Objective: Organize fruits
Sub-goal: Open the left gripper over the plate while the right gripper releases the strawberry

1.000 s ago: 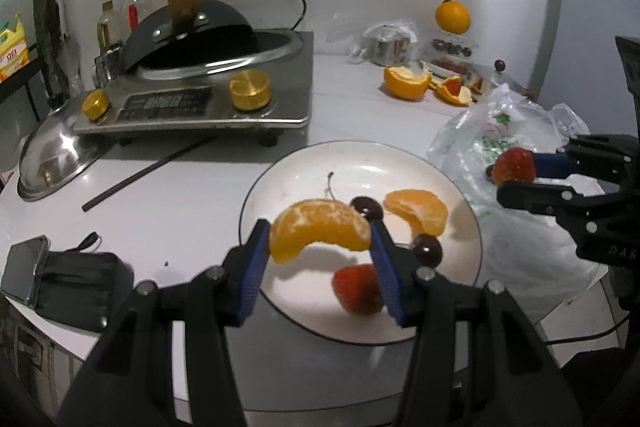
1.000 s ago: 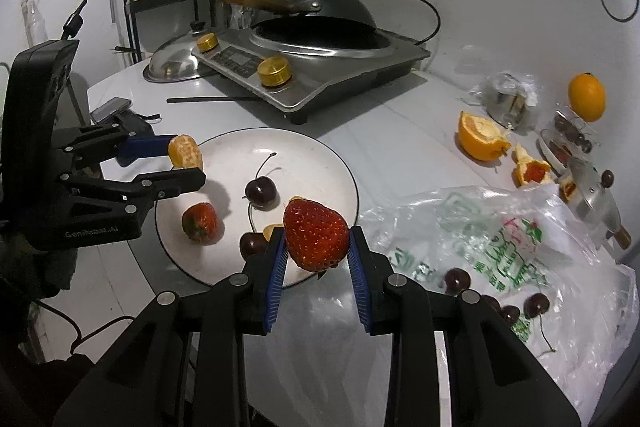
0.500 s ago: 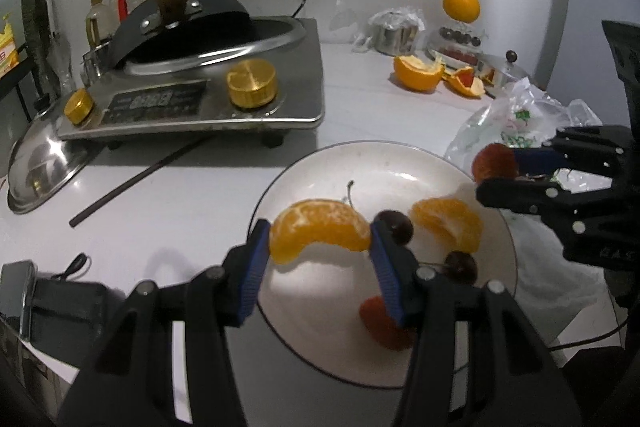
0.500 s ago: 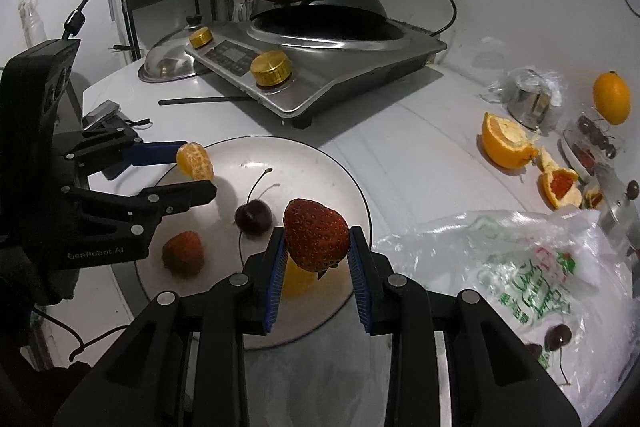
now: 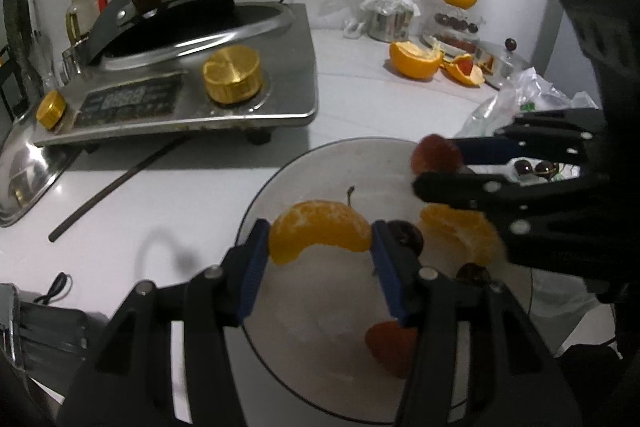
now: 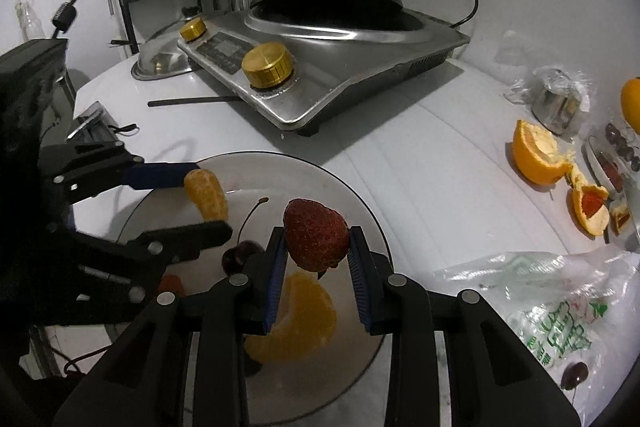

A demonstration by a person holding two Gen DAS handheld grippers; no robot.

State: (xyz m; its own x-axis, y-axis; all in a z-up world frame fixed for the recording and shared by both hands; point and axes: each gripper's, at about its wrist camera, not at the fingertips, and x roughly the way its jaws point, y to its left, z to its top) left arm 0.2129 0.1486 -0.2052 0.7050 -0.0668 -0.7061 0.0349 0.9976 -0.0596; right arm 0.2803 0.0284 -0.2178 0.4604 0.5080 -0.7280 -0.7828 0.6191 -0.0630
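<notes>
Fruit hangs over the white plate [image 5: 256, 211] on the counter [image 6: 420, 163]: the left tongs [image 5: 320, 247] pinch an orange segment [image 5: 320, 231] end to end, and the right tongs [image 6: 316, 247], nearly closed, clamp a strawberry [image 6: 316, 235]. Another orange segment [image 6: 300, 315], a second strawberry [image 5: 390, 345] and cherries [image 5: 406, 237] lie on the plate.

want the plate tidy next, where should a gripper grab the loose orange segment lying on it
Grip the loose orange segment across its narrow width, one pad on the curved back and one on the inner edge, coming from above. It lies flat on the plate, so its sides are likely the only open faces.
</notes>
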